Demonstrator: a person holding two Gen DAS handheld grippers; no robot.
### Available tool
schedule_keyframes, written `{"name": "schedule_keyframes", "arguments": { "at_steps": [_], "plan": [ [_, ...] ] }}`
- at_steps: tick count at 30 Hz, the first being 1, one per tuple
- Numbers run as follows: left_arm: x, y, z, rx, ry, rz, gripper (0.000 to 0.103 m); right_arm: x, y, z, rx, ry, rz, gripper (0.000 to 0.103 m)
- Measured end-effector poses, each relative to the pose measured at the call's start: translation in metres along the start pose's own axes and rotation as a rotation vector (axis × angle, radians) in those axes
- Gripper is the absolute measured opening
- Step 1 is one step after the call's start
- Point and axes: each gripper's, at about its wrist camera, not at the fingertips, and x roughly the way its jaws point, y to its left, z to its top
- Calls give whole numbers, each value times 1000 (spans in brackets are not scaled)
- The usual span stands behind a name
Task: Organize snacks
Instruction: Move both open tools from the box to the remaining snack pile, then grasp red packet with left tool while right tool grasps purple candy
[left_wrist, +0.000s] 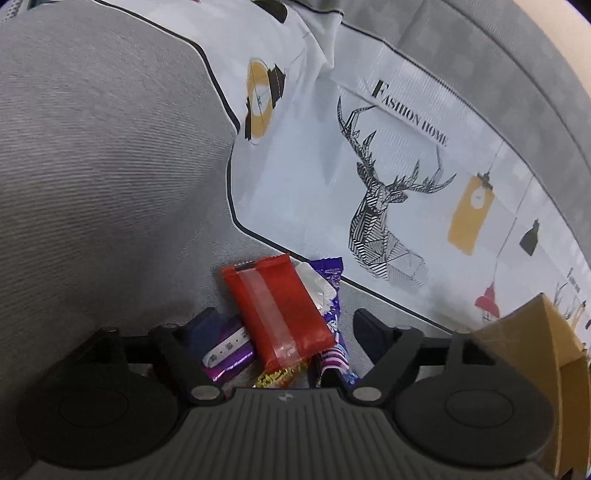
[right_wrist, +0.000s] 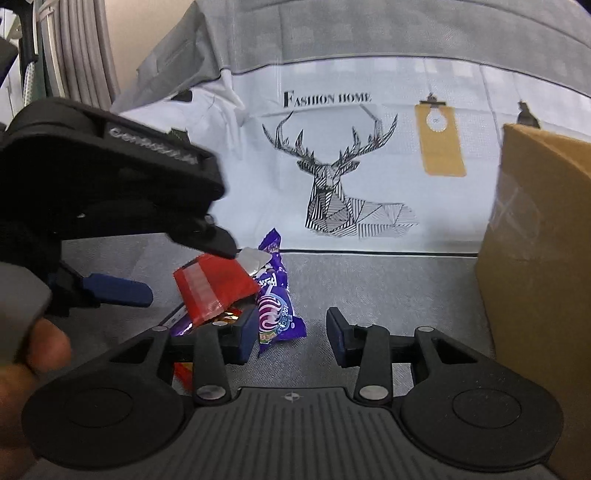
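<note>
Several snacks: one small heap on the grey sofa seat (right_wrist: 369, 280), just in front of the printed deer cushion (right_wrist: 332, 147)
red packet (left_wrist: 279, 310): top of the heap, flat, clear tape strip down its length; long axis runs away from the left tongs, tilted slightly left at the far end
purple candy bag (right_wrist: 277, 306): under and right of the red packet, long axis also pointing toward the cushion
purple-white wrapper (left_wrist: 229, 350): left of the red packet, partly under it
yellow wrapper (left_wrist: 277, 378): only a scrap shows at the near end of the red packet
left tongs (left_wrist: 284, 328): wide open, holding nothing; the two blue fingers sit either side of the heap, red packet between them, no contact that I can see
right tongs (right_wrist: 291, 332): open, empty; left finger just beside the purple candy bag's lower edge, the gap itself over bare seat
key relation: heap lies dead ahead of the left tongs and forward-left of the right tongs; left one is nearer and already straddles it across the packet's short axis
cardboard box (right_wrist: 535, 258): right of the heap, well apart, likely the drop spot; opening not visible
judgement: closing the left tongs probably grips the red packet by its long edges; risk of pinching a neighbour too
</note>
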Motion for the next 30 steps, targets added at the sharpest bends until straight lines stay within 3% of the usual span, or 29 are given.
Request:
{"name": "schedule_keyframes", "arguments": {
  "at_steps": [5, 7, 9, 11, 12, 14, 17, 25, 30],
  "plan": [
    [20, -1, 0, 19, 24, 35, 85, 14, -1, -1, 0, 34, 27, 42],
    [24, -2, 1, 30, 25, 44, 82, 18, -1, -3, -7, 40, 30, 34],
    [25, -3, 1, 51, 27, 55, 72, 17, -2, -3, -15, 33, 30, 26],
    [23, -3, 1, 65, 26, 69, 54, 14, -5, -2, -5, 26, 33, 26],
    [22, -2, 1, 69, 24, 68, 51, 12, -8, -1, 3, 23, 27, 26],
    [17, -2, -1, 78, 23, 67, 26, 6, -14, 1, 27, 22, 10, 25],
    [4, -1, -5, 85, 16, 45, 9, -5, -21, 2, 53, 40, -17, 24],
    [-45, 4, -33, 120, 28, -15, 6, -64, -19, -9, -14, 134, -29, 24],
    [-81, 12, -64, 134, 77, -57, 6, -117, -14, -20, -61, 189, 28, 24]
  ]
}}
